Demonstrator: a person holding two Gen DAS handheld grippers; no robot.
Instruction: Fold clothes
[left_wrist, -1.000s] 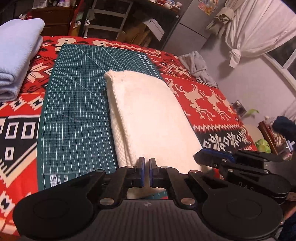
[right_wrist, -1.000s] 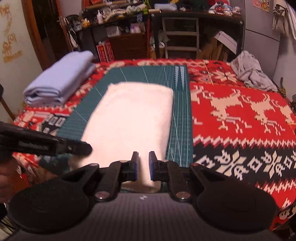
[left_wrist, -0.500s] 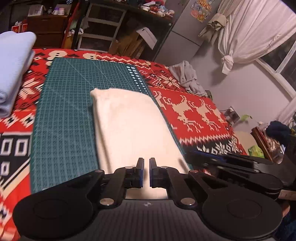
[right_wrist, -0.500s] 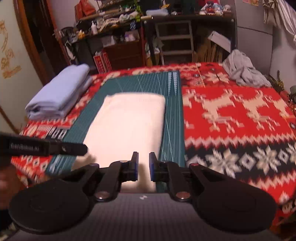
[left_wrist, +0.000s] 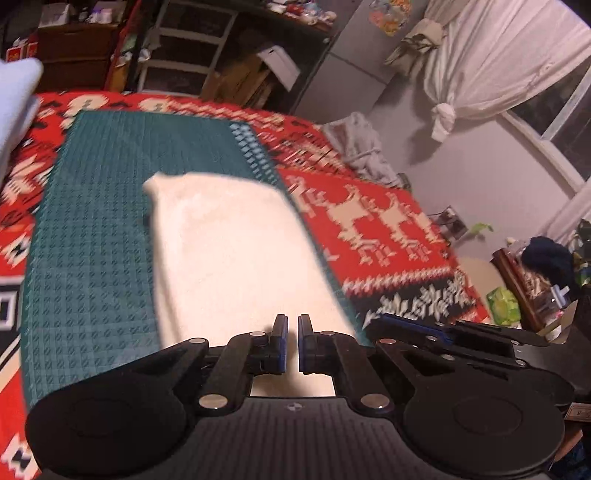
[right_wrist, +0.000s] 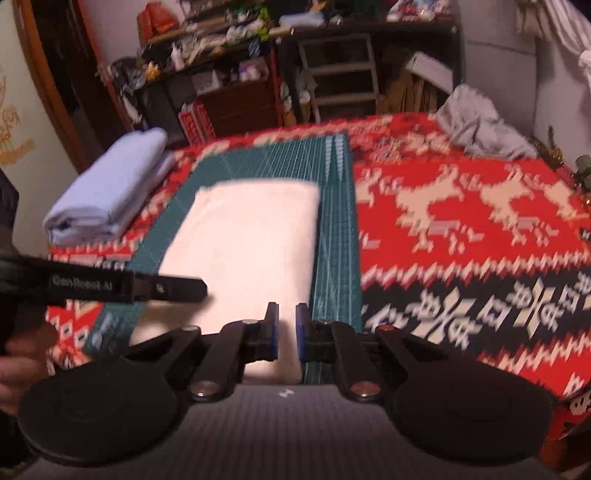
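Cluttered shelves behind a red patterned tabletop (right_wrist: 461, 240), green cutting mat (left_wrist: 92, 236) at centre. Folded cream garment (left_wrist: 236, 251) flat on the mat, folded blue cloth (right_wrist: 107, 195) beside it. Left tongs (left_wrist: 291, 341) and right tongs (right_wrist: 286, 332) nearly together, empty, above the garment's near edge.

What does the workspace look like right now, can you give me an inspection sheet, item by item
Surface: red patterned blanket with a green cutting mat laid on it.
Job's things: folded cream garment on the mat; folded light blue garment left of the mat.
Clutter: crumpled grey garment at the blanket's far right corner.
Grippers: left gripper and right gripper nearly closed, nothing visibly gripped.
Cables: nothing seen.
Surroundings: crowded shelves, tied white curtain.
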